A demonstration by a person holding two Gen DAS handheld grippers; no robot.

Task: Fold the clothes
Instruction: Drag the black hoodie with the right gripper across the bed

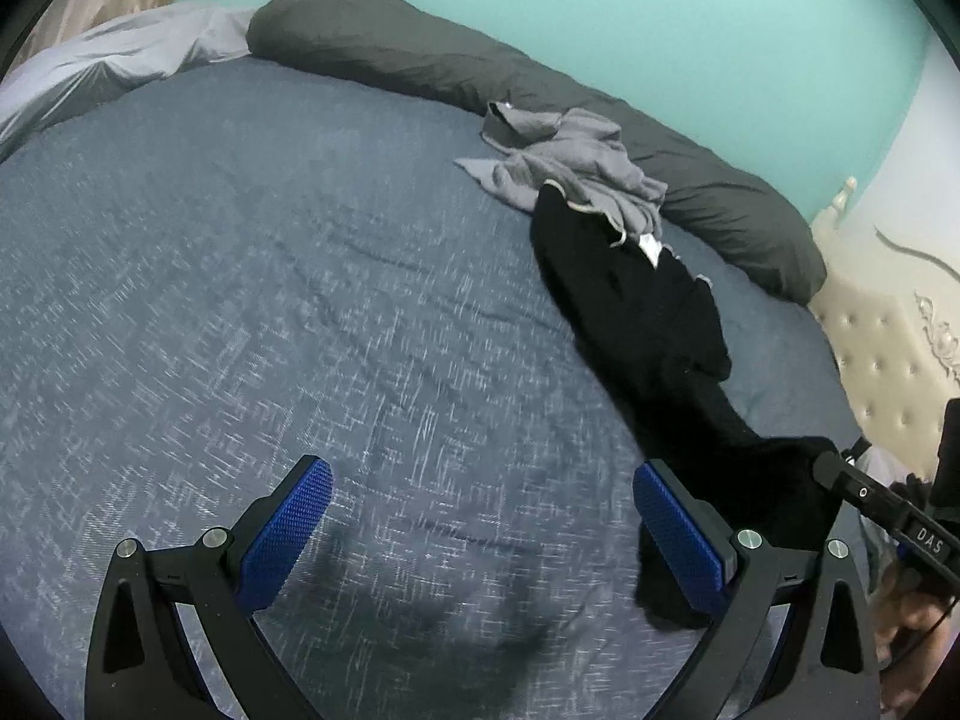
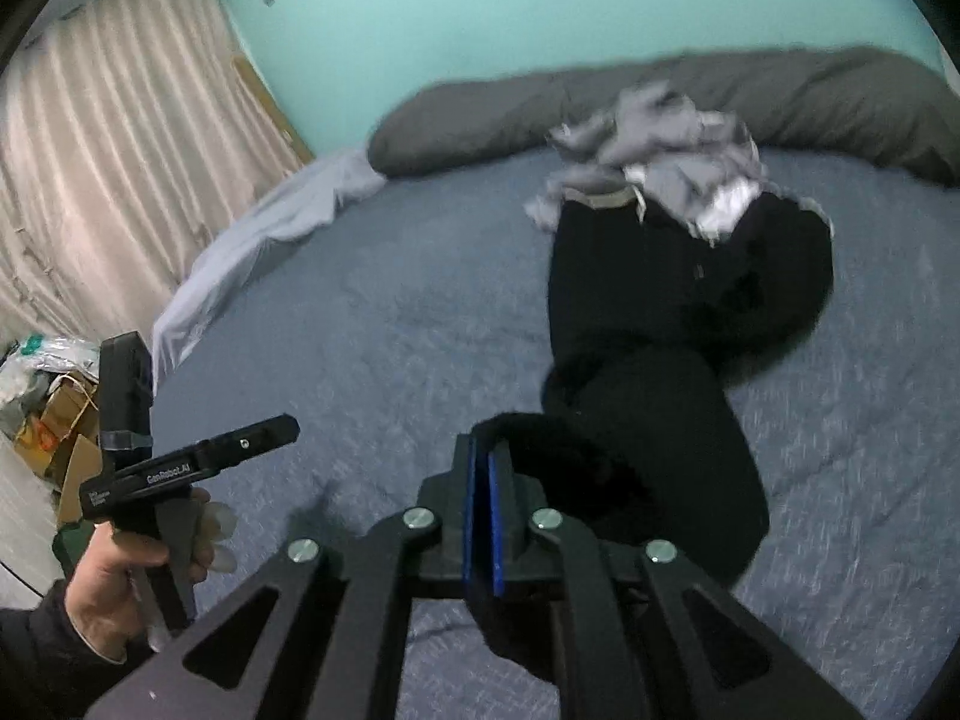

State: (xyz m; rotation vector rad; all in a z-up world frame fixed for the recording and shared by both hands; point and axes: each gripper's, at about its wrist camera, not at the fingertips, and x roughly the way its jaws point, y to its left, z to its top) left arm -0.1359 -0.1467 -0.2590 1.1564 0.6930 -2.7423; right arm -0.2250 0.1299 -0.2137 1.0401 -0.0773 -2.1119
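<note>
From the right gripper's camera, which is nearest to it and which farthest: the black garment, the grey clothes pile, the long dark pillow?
1. Black garment: clamped in the right gripper.
2. Grey clothes pile: beyond the garment's far end.
3. Dark pillow: along the far wall.

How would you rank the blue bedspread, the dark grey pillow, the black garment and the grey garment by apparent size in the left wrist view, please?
1. Blue bedspread, by far the largest.
2. Dark grey pillow and black garment: too alike to separate, and the garment lies nearer the camera.
3. Grey garment, smallest.
</note>
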